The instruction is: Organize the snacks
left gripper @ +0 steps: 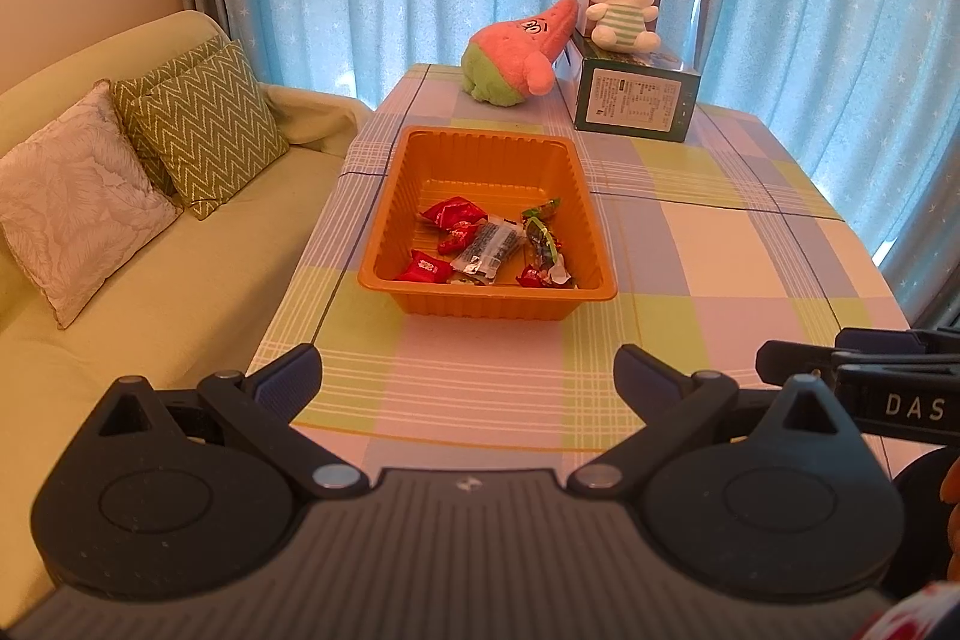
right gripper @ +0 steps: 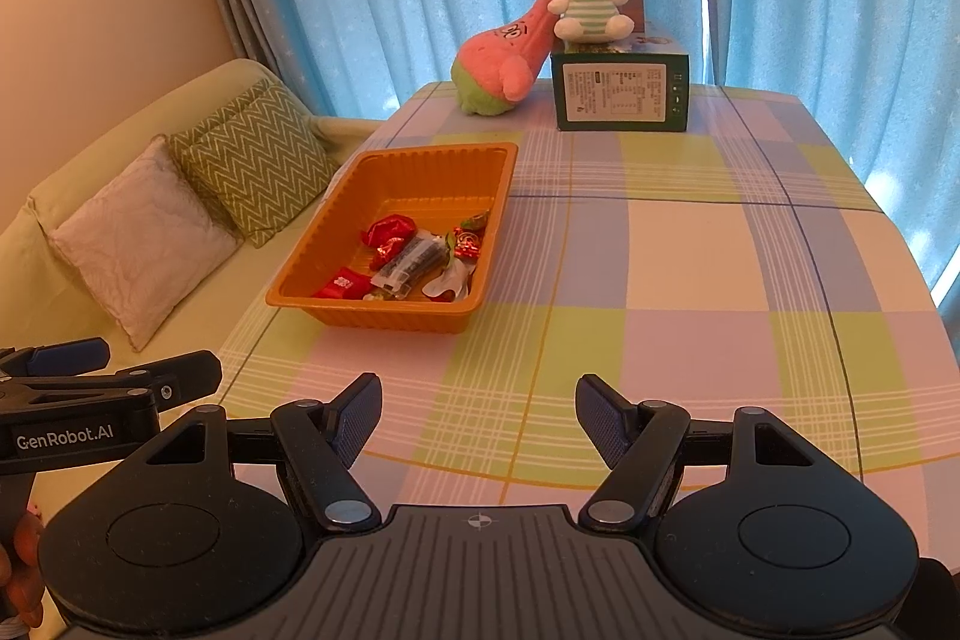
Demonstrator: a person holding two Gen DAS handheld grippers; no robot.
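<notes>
Left wrist view first: your left gripper hangs with its jaws apart and nothing between them, aimed at the orange tray at twelve o'clock on the checked tablecloth. The snacks all lie in the tray's near half, red wrappers at its nine o'clock side, green ones toward three o'clock. No loose snack shows on the cloth, so judge the sorting nearly done; if you tidy further, come down steeply over one wrapper and pinch its twisted end. At three o'clock your right gripper also stands apart and empty. Readable lettering: "DAS" and "GenRobot.AI" on the gripper bodies; the green box print is too small to read.
</notes>
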